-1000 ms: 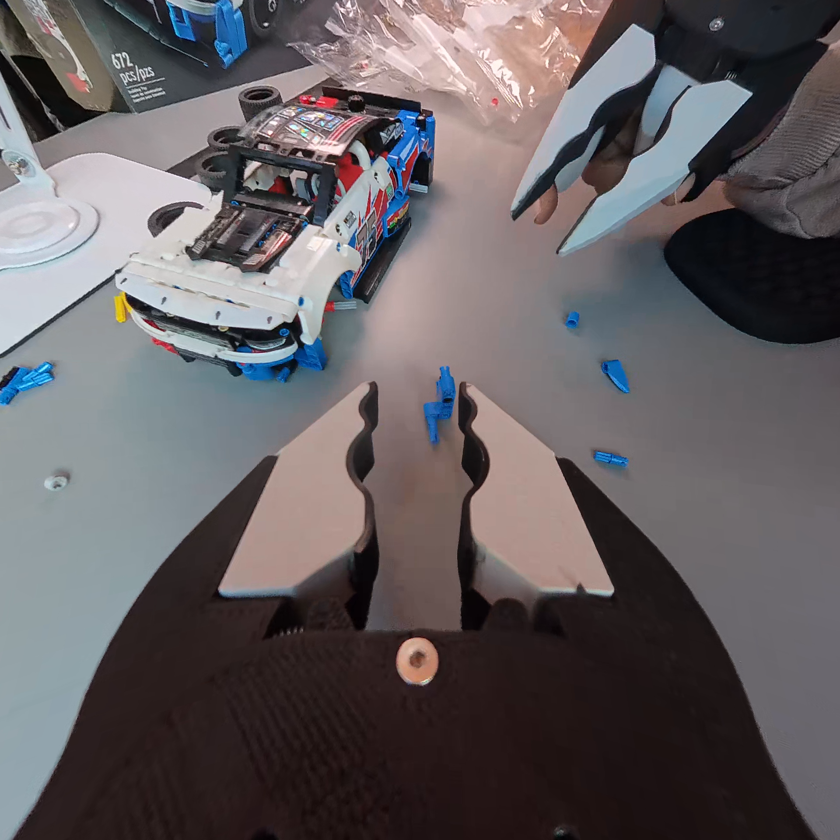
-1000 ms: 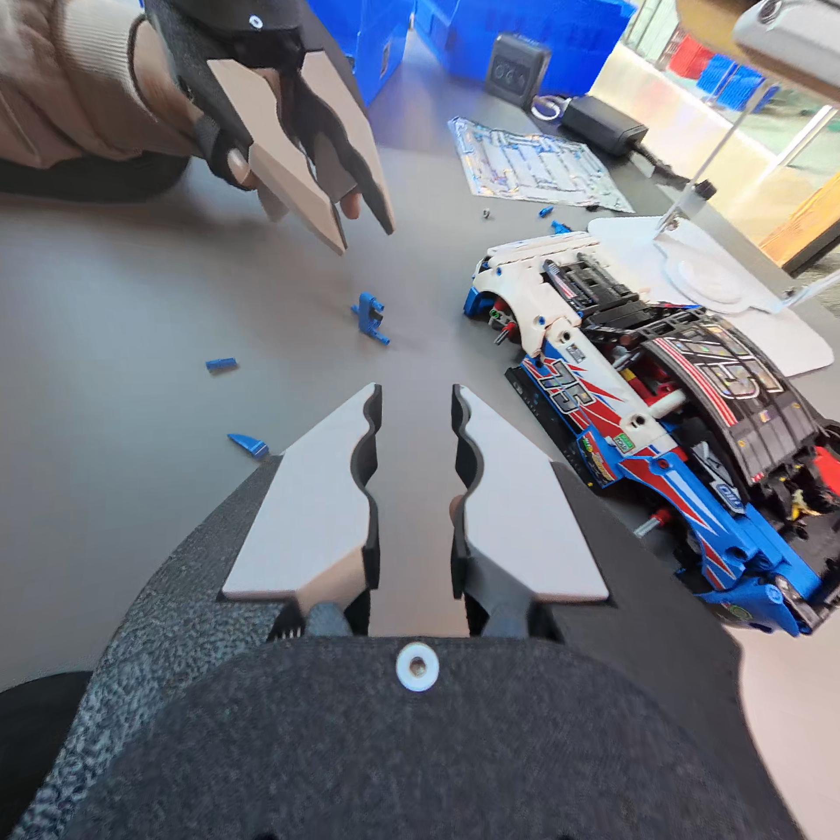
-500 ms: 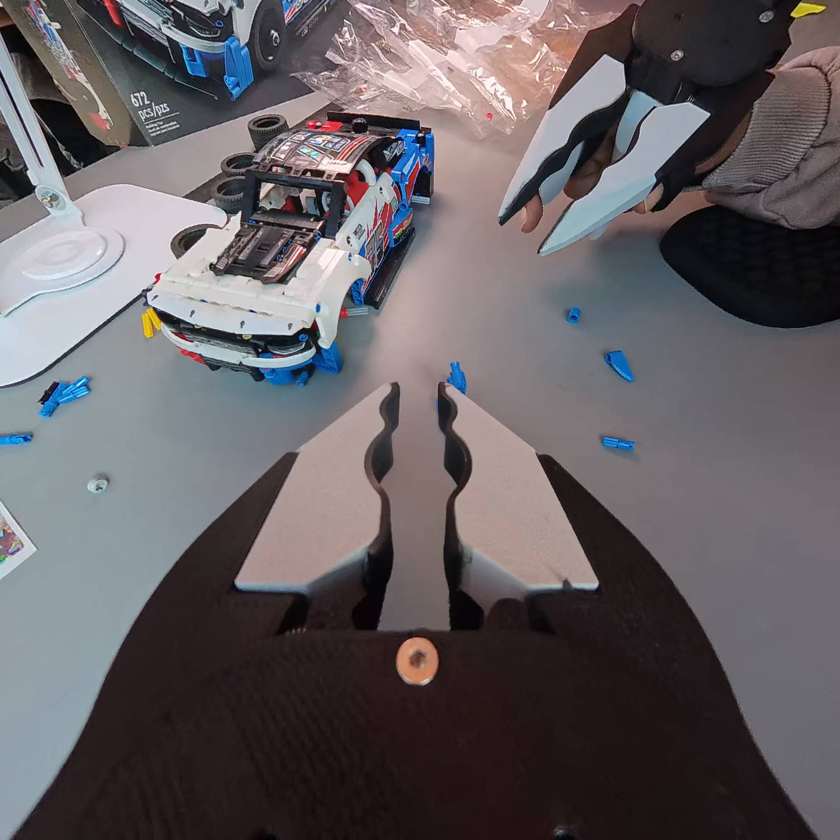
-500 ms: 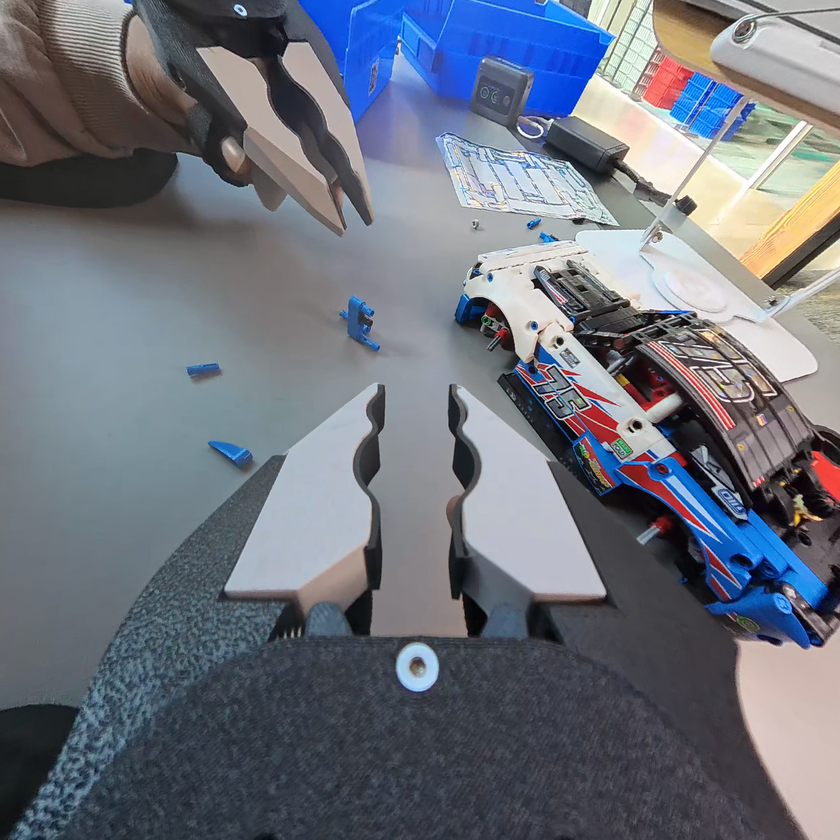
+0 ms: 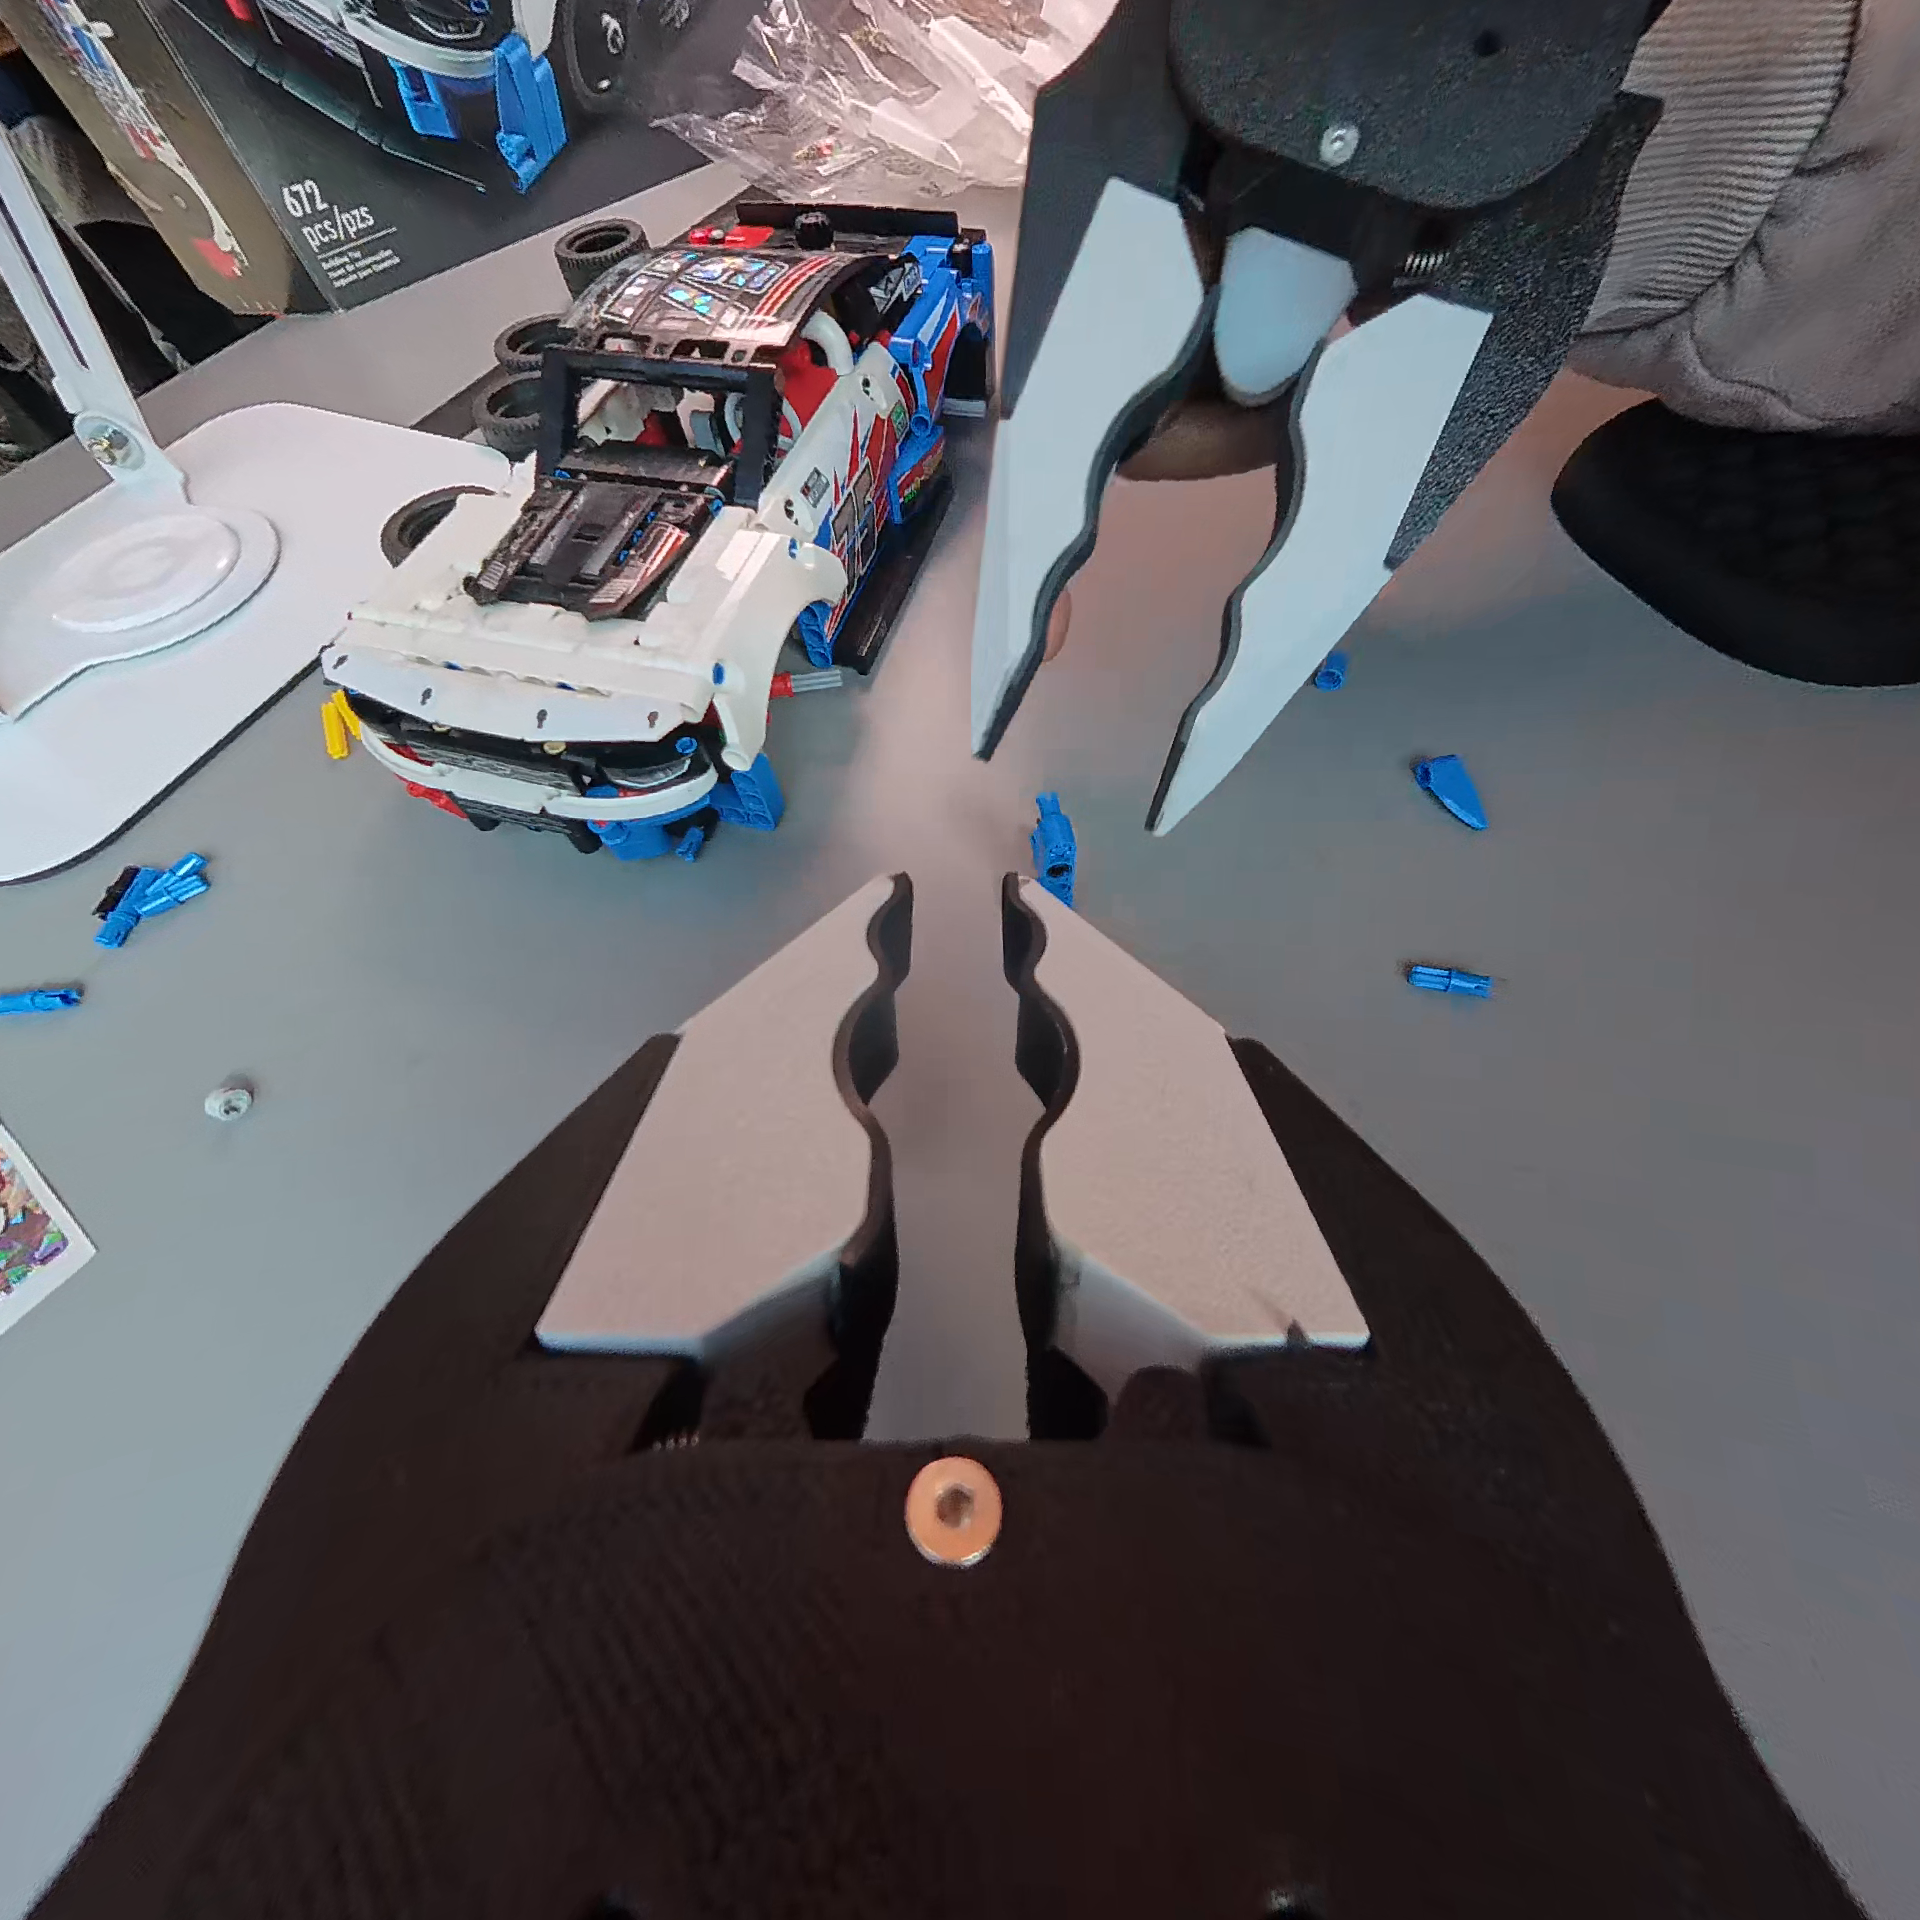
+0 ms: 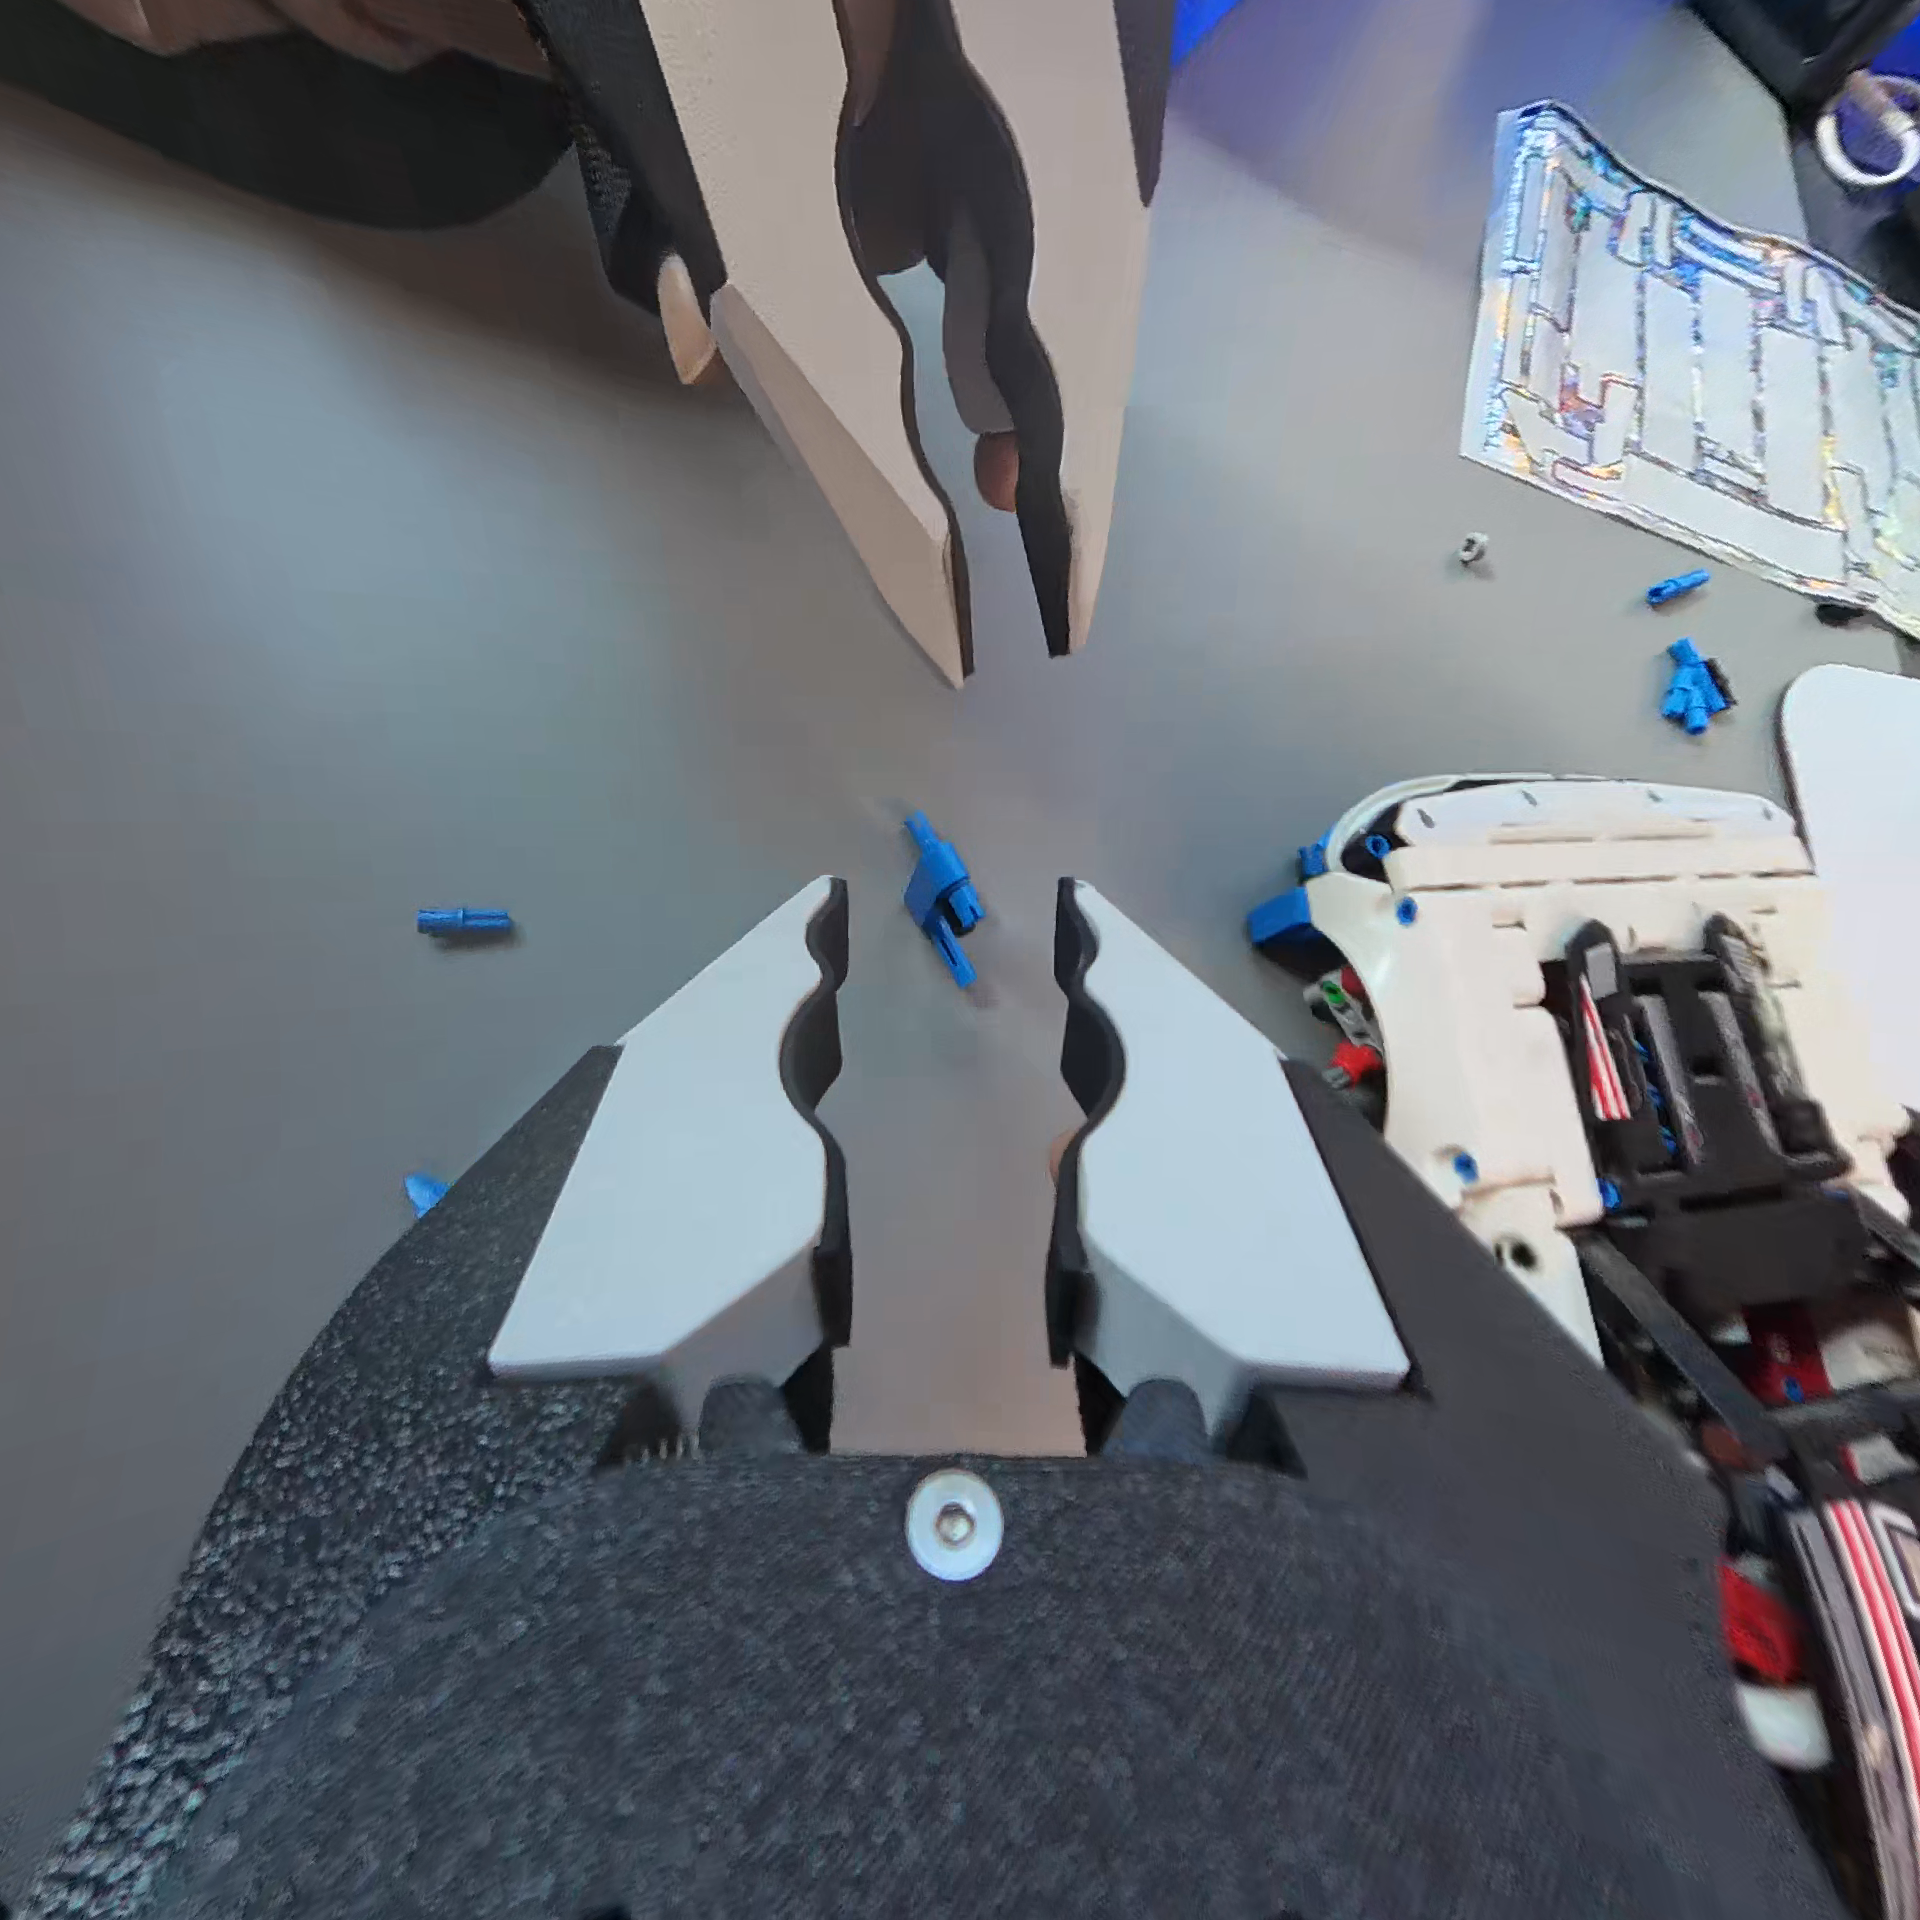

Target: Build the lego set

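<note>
Both grippers open w/ nothing held, tips facing each other over a small blue lego piece on the grey worktop.

L wrist view: my left gripper [image 5: 954, 883] has a narrow gap btwn its fingers, empty; the blue lego piece [image 5: 1054, 847] lies just beyond my right-hand fingertip, touching the worktop [image 5: 1558, 1195]. My right gripper [image 5: 1070, 792] points down from the far side, jaws wider, tips just above the piece. Lego car [image 5: 665, 582] sits left of it, towards the far-left corner, loose blue pins [image 5: 1446, 979] scattered right. R wrist view: right gripper [image 6: 951, 883] spread, the piece [image 6: 940, 896] on the worktop btwn its tips, not pinched. Left gripper [image 6: 1013, 665] hangs just beyond, slightly parted. Car [image 6: 1558, 987] to the right; sticker sheet [image 6: 1683, 353] near the far-right corner.
</note>
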